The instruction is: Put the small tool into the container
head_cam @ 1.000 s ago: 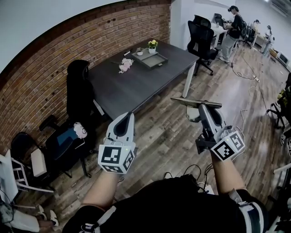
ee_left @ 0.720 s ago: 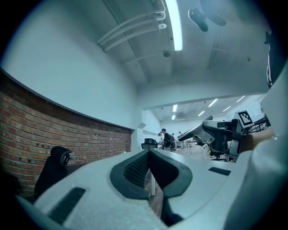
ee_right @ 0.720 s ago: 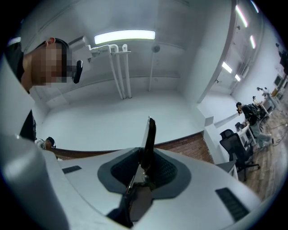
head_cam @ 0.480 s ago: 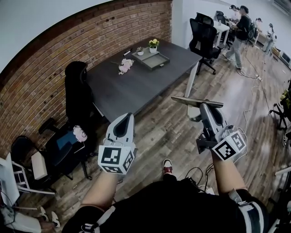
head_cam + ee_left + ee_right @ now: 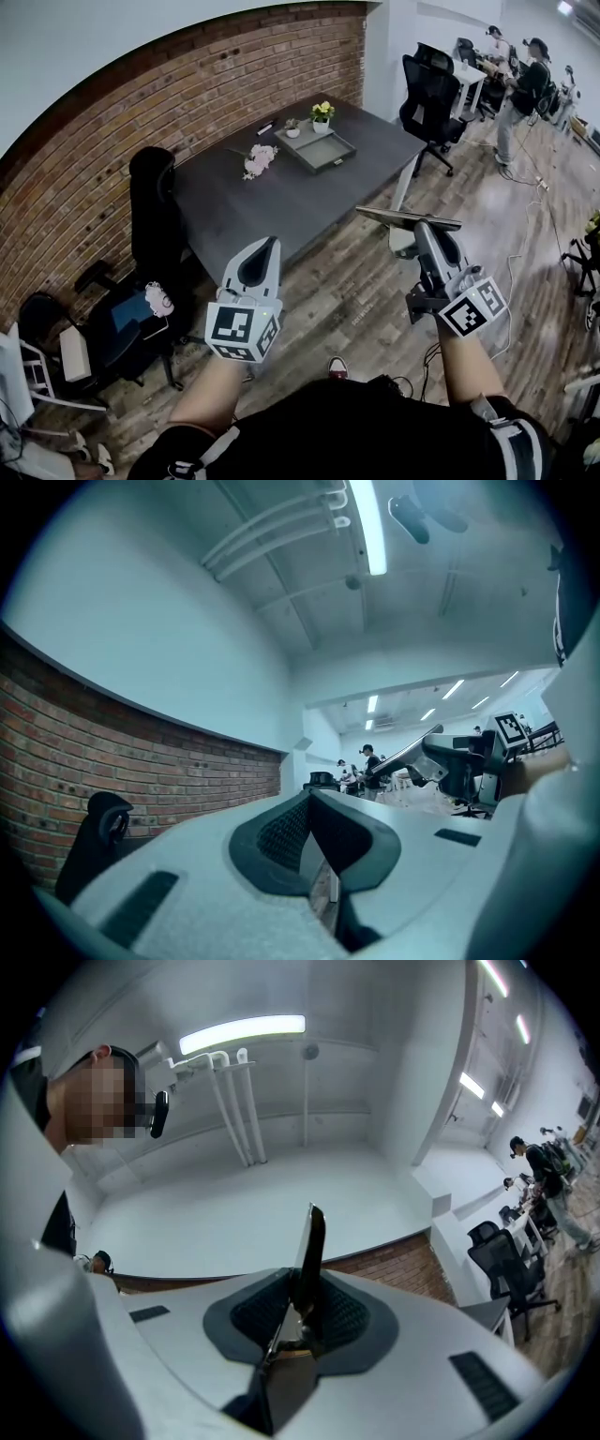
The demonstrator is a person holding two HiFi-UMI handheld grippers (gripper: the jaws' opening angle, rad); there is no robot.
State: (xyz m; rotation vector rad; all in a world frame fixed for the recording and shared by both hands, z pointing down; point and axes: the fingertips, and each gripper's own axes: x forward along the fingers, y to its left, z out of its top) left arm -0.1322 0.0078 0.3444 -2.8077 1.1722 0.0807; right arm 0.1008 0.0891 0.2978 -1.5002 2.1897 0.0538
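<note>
the thin flat dark metal tool [image 5: 384, 214] is gripped in the right claw [image 5: 427, 227], held crosswise, likely for laying flat into the shallow grey tray [image 5: 319, 150], well apart on the dark grey bench [image 5: 272, 202]. the left claw [image 5: 265, 248] is closed, empty.

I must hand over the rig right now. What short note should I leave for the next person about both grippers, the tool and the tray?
Left gripper: jaws together, nothing in them.
Right gripper: shut on the small tool, a thin flat blade lying crosswise at the jaw tips.
Tray: at the far end of the dark table, between the pink flowers and a small potted plant.
Done: the tool is in hand. Both grippers are over the floor, short of the table.
Left: reach the table, lower the tool into the tray, open the right jaws.
</note>
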